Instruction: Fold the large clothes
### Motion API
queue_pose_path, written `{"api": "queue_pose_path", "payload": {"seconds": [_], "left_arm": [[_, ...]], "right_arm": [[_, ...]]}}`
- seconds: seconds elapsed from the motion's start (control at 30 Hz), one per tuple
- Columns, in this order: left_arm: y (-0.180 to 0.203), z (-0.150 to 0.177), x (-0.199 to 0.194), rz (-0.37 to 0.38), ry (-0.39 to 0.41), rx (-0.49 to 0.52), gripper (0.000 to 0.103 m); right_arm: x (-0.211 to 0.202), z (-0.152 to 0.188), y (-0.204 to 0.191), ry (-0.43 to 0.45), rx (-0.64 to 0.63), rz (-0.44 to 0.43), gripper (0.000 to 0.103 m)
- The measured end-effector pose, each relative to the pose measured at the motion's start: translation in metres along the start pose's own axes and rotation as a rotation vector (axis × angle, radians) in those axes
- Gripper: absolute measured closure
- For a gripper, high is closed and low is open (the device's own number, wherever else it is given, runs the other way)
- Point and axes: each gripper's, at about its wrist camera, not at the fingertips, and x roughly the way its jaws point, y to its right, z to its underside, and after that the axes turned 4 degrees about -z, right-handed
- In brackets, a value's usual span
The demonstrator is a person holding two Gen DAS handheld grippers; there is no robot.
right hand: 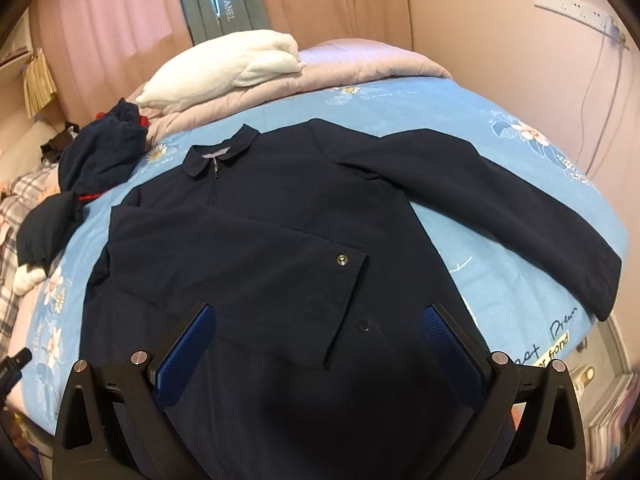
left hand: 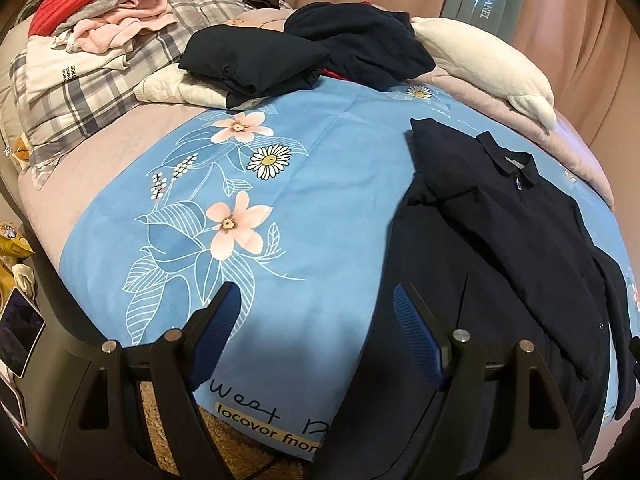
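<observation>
A dark navy jacket (right hand: 288,216) lies face up on the blue flowered bedspread (right hand: 500,272), collar toward the far side. Its left sleeve (right hand: 248,276) is folded across the chest; the other sleeve (right hand: 500,208) stretches out to the right. My right gripper (right hand: 316,320) is open and empty, hovering over the jacket's lower front. In the left wrist view the jacket (left hand: 500,240) lies to the right. My left gripper (left hand: 316,300) is open and empty above the bedspread (left hand: 320,160), at the jacket's lower left edge.
Folded dark clothes (left hand: 256,64) and a crumpled dark garment (left hand: 360,48) lie at the far side. A pile of pink, red and white clothes (left hand: 104,12) sits on a plaid pillow (left hand: 80,96) at the left. A white pillow (right hand: 224,68) lies beyond the collar. Pink curtains hang behind.
</observation>
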Motion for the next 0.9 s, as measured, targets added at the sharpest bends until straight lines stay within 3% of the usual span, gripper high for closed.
{"api": "queue_pose_path", "payload": {"seconds": [0.9], "left_arm": [[0.016, 0.003, 0.008, 0.025, -0.029, 0.026, 0.024]], "right_arm": [[0.006, -0.002, 0.006, -0.010, 0.036, 0.017, 0.003]]}}
